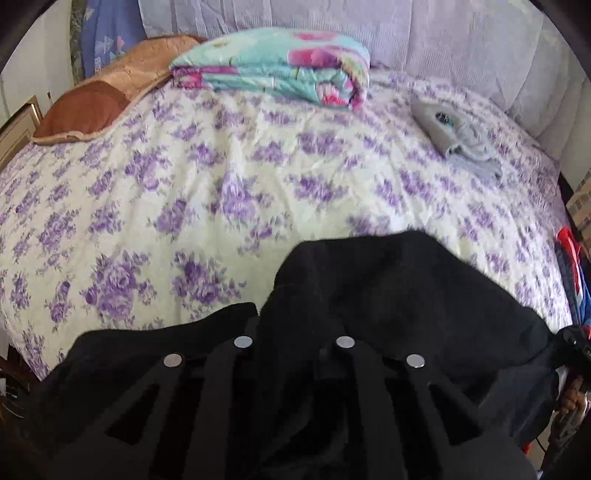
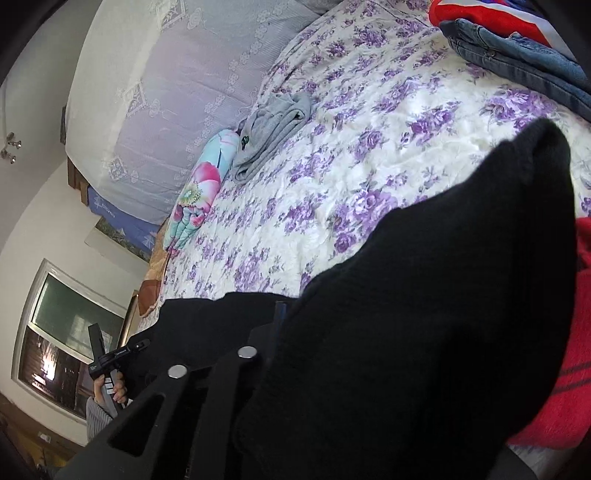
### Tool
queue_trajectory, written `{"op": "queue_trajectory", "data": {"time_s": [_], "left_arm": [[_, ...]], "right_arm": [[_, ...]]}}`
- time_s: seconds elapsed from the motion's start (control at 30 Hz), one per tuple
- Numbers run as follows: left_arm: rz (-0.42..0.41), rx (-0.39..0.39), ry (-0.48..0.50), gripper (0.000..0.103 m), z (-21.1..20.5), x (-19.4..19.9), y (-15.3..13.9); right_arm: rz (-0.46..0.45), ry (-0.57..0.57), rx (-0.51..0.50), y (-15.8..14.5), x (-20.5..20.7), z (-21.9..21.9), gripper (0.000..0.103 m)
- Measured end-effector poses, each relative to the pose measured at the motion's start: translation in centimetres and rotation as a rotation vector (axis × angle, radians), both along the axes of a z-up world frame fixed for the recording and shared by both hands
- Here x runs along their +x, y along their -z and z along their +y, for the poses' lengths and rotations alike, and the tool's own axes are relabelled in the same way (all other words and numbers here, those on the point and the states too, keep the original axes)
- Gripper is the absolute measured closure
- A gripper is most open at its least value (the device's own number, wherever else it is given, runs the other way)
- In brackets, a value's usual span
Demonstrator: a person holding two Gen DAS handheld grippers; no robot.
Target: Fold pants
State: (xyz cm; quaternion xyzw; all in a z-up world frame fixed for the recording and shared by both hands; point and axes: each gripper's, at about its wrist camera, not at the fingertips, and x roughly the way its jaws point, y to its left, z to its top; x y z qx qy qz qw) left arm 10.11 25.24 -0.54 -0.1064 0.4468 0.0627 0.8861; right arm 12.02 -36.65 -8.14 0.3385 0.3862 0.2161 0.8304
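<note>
1. Left gripper (image 1: 293,332): black two-finger tool, jaws pinched tight on the black knit fabric pants (image 1: 388,295); cloth bunches up between and over the fingers and spreads forward and right onto the bed.
2. Right gripper (image 2: 266,332): jaws closed tight on the same black pants (image 2: 424,314); cloth drapes over its right finger and hides it, rising to a peak at upper right of that view.
3. Pants sit at the near edge of the bed, held up off the cover by both grippers, one grip at each side.
4. In the right wrist view the left tool shows at lower left, held by a hand (image 2: 110,391) with a striped grey sleeve.
5. Surface: bed with a white quilted cover printed with purple flowers (image 1: 221,192). Pale lilac lace-patterned fabric (image 1: 424,40) runs along the far side.
6. On the bed, well apart from the pants: one folded turquoise-and-pink floral quilt (image 1: 273,70), one crumpled grey garment (image 1: 454,136), one tan-and-brown pillow (image 1: 96,103) at far left.
7. Right edge of the bed: folded blue denim jeans (image 2: 517,55) with a red, white and blue item (image 2: 491,14) behind them; one red knit cloth with dark stripes (image 2: 561,350) just beside the pants.
8. Room: white wall, one window with white frame (image 2: 66,332) at lower left of the right wrist view.
9. Count: two grippers, one pair of black pants, one quilt, one grey garment, one pillow.
</note>
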Motion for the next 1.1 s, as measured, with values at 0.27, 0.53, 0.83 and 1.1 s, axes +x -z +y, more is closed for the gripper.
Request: {"op": "queue_trajectory", "data": {"time_s": [0.27, 0.53, 0.83, 1.1], "left_arm": [[-0.267, -0.079, -0.084, 0.093, 0.9, 5.3, -8.1], [-0.282, -0.061, -0.175, 0.092, 1.7, 13.2, -8.1], [0.002, -0.176, -0.193, 0.064, 4.9, 15.6, 3.1], [-0.018, -0.295, -0.278, 0.019, 9.0, 10.4, 1.7]], "right_arm": [[-0.208, 0.069, -0.044, -8.2, 4.3, -2.8, 0.099], [-0.311, 0.091, -0.12, -12.1, 16.7, -3.2, 0.099], [0.214, 0.045, -0.022, 3.9, 18.9, -3.8, 0.089], [0.181, 0.178, 0.012, 1.9, 17.8, -6.1, 0.051]]}}
